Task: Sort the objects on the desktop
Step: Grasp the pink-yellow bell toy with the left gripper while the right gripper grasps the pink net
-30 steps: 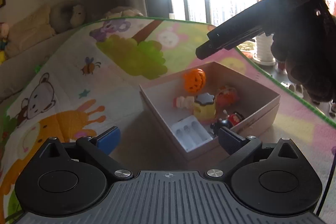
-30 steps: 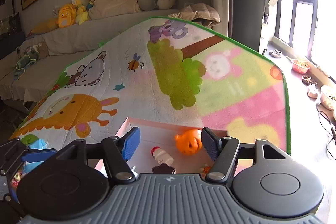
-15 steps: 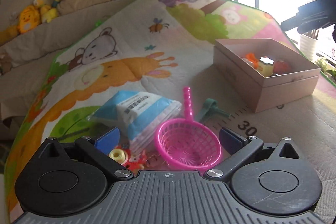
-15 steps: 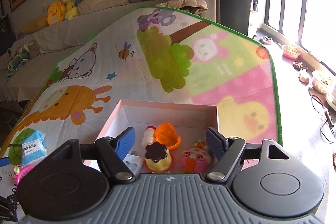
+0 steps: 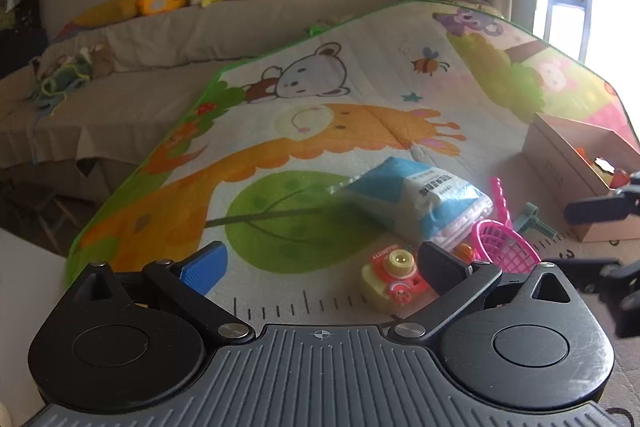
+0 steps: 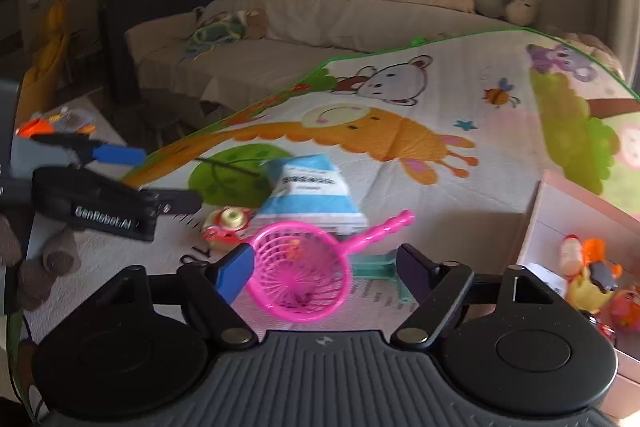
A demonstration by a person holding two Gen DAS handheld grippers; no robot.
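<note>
**Four loose items left beside the box**

Both tools hang wide and empty. The left gripper point(image 5: 320, 263) frames the small yellow-and-red toy camera point(image 5: 394, 277) at lower centre; the right gripper point(image 6: 326, 267) sits over the pink plastic net scoop point(image 6: 298, 269), probably lining up pickups. Just behind lie the blue-and-white plastic packet point(image 6: 310, 189) and a teal plastic piece point(image 6: 374, 263). The pale cardboard box point(image 6: 560, 211), at the right edge, already holds toys on the cartoon play mat point(image 5: 360, 131).

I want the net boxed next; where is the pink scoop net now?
The pink scoop net lies on the play mat, centre of the right wrist view, between the right gripper's open fingers, in front of the blue-and-white packet.
</note>
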